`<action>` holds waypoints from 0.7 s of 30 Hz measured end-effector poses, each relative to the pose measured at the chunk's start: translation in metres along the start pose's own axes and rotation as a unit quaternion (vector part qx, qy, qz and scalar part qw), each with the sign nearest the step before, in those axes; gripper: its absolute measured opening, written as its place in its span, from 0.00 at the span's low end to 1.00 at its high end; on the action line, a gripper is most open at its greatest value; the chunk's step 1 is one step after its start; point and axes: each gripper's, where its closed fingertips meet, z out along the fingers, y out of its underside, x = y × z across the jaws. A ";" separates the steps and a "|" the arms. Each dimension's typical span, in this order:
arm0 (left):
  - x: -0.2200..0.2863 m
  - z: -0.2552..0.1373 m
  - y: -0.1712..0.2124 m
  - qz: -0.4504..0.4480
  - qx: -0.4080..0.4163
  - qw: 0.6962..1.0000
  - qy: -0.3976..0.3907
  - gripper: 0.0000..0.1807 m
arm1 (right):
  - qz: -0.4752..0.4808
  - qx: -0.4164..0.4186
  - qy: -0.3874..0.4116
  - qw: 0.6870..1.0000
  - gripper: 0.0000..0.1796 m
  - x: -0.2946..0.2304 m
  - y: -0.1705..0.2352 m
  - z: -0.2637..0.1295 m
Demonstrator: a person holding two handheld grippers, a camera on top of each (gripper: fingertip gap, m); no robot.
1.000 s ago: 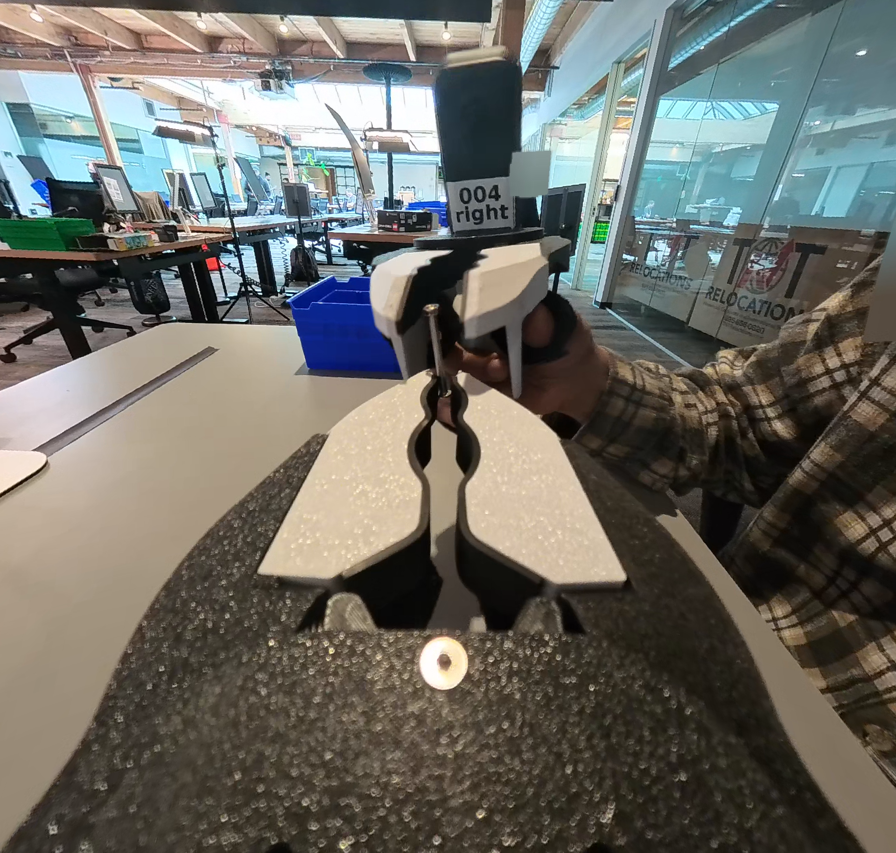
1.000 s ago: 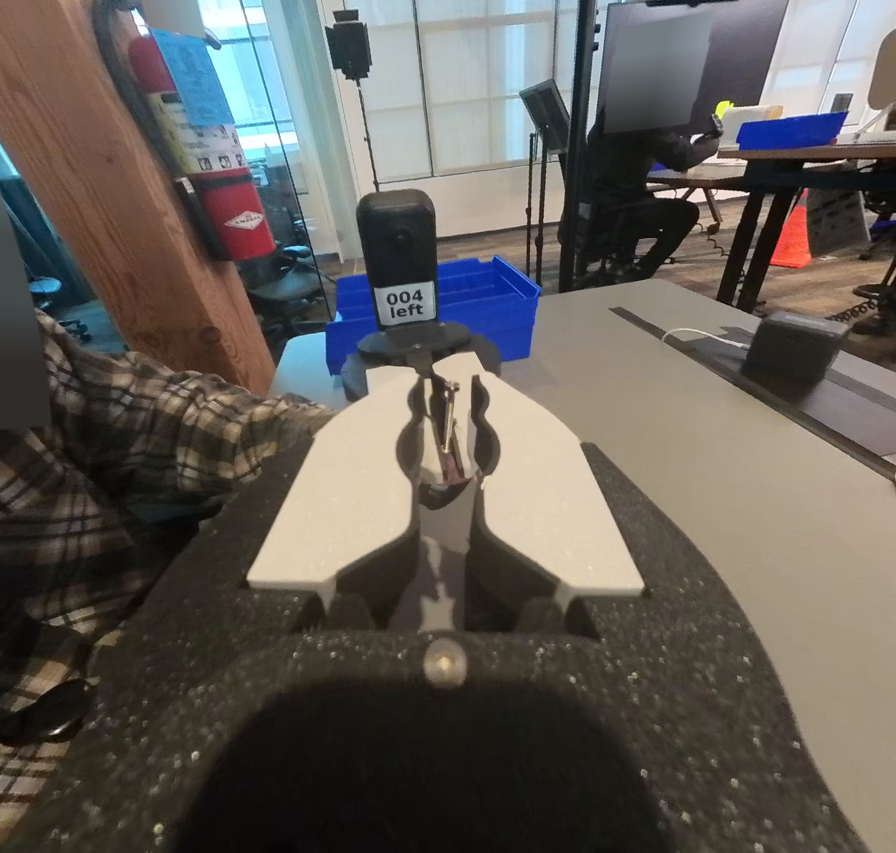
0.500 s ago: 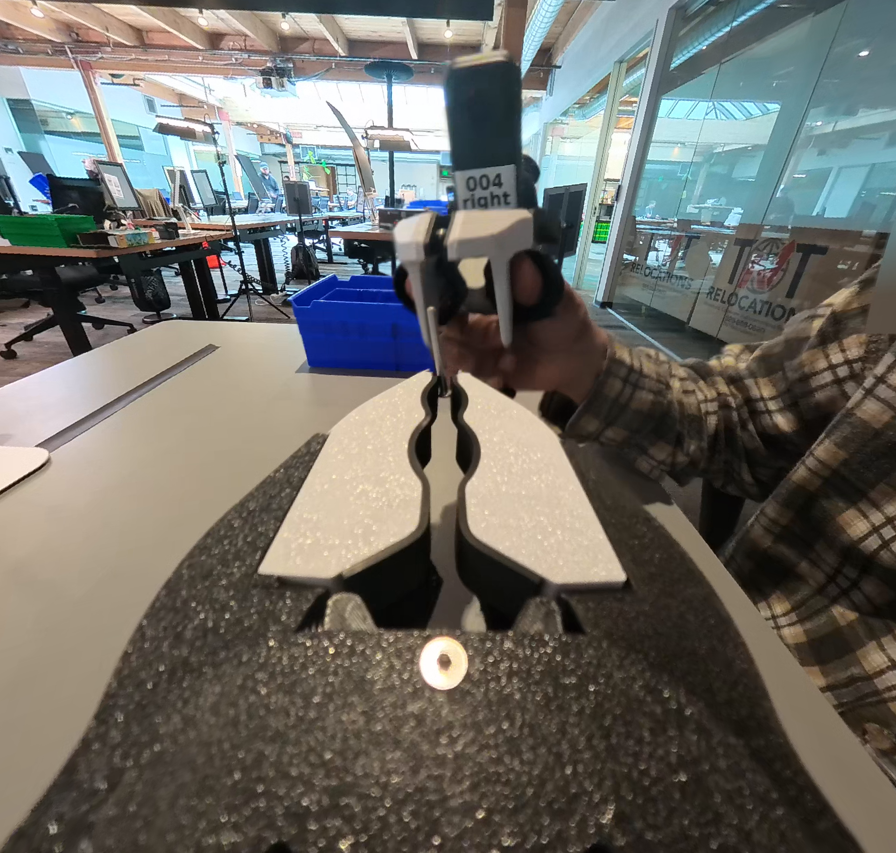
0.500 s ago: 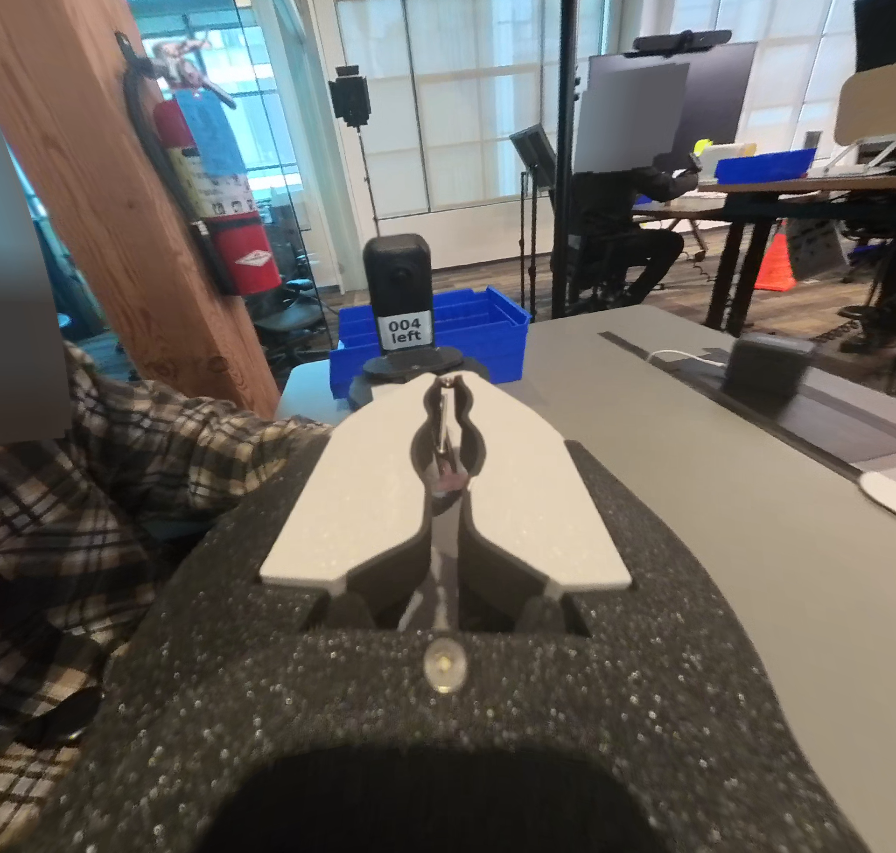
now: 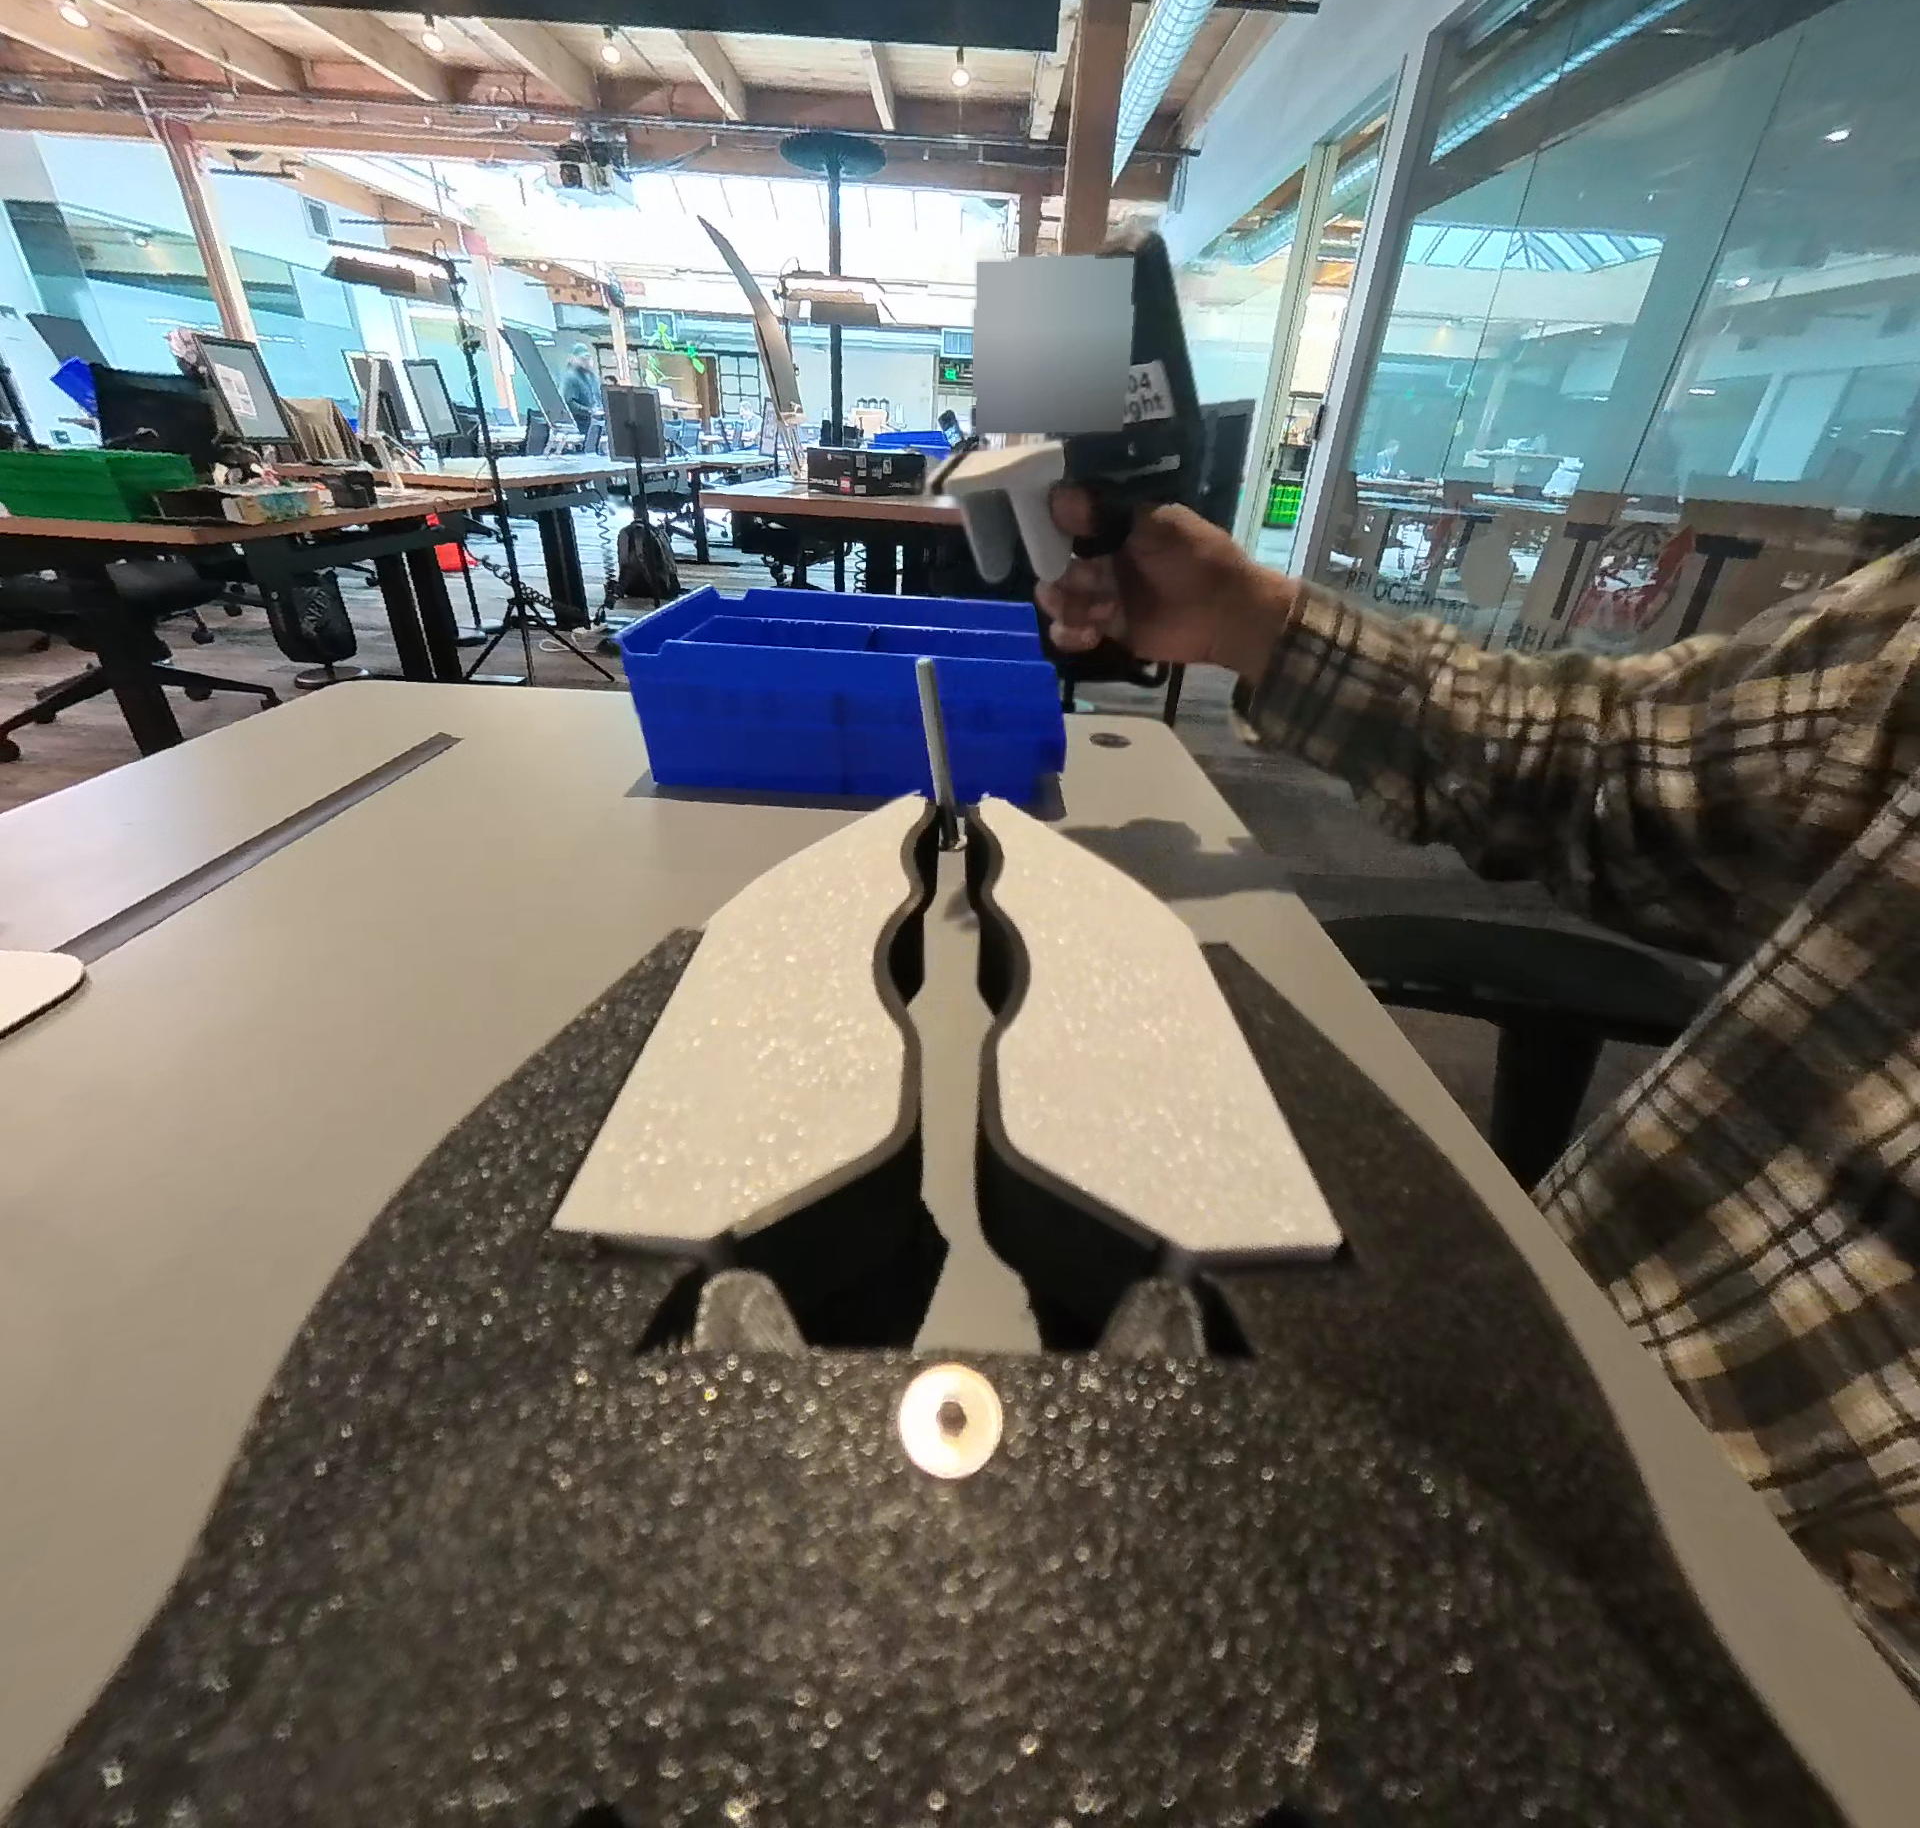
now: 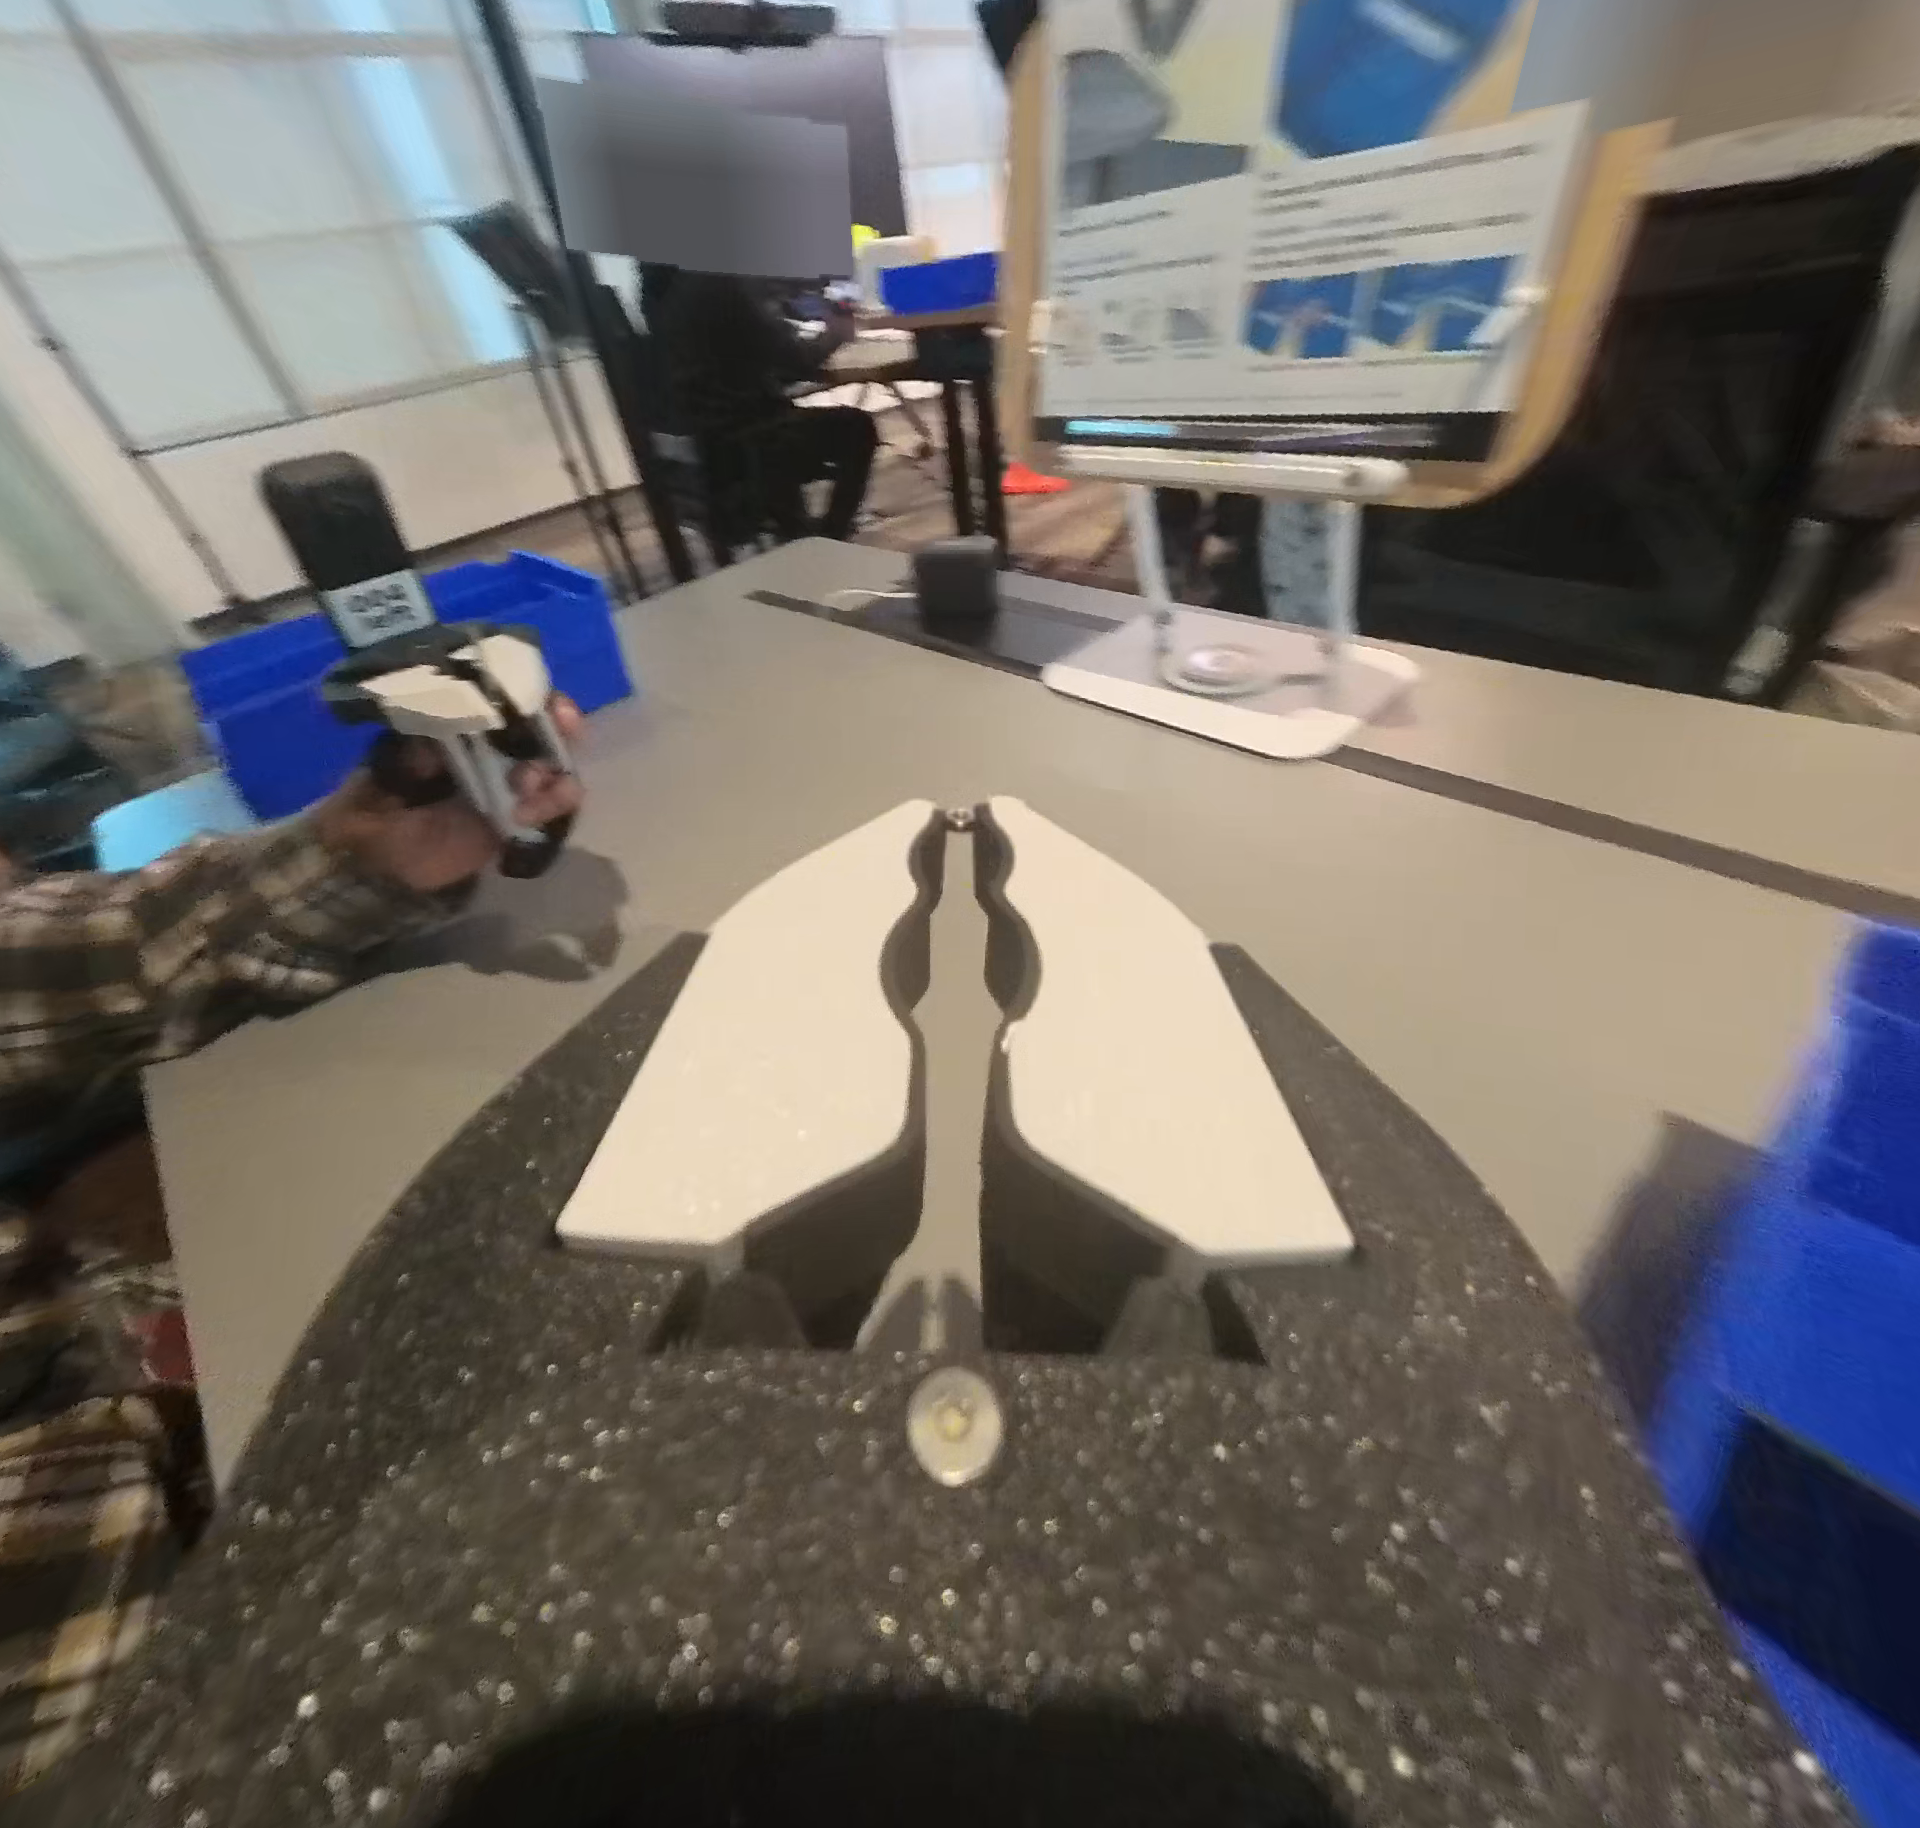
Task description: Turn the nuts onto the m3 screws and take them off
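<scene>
My left gripper [image 5: 948, 828] is shut on the lower end of a thin silver M3 screw [image 5: 932, 739], which stands upright from the tips above the grey table [image 5: 312, 947]. My right gripper [image 6: 958, 810] is shut on a small silver nut [image 6: 958, 820] pinched at its very tips. The two grippers are apart. The right gripper shows in the left wrist view [image 5: 1013, 547], up and to the right of the screw, fingers pointing down. The left gripper shows blurred in the right wrist view [image 6: 520, 822], far left, low over the table.
A blue bin [image 5: 842, 708] stands on the table's far edge behind the screw. In the right wrist view a second blue bin [image 6: 1818, 1259] is close on the right. A screen on a white stand [image 6: 1226, 677] and a small dark box [image 6: 956, 578] stand farther back. One gripper's finger ends stand about 25 cm off the other's.
The right gripper, which was on the screw's upper end, has pulled away up and to the right with the nut. Its view has swung right. The left gripper still holds the screw.
</scene>
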 end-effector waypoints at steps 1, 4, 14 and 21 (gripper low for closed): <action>-0.001 0.000 0.001 -0.002 0.000 1.000 0.000 0.02 | 0.003 -0.009 0.027 1.000 0.03 0.014 -0.001 -0.017; -0.001 0.001 0.003 -0.007 -0.002 1.000 0.002 0.02 | -0.011 -0.055 0.140 0.988 0.03 0.065 0.006 -0.072; -0.001 0.004 0.008 -0.009 -0.010 1.000 0.003 0.02 | 0.090 -0.223 0.294 0.925 0.03 0.159 0.120 -0.171; -0.002 0.003 0.009 -0.013 -0.011 1.000 0.003 0.02 | 0.083 -0.231 0.307 0.919 0.11 0.163 0.129 -0.175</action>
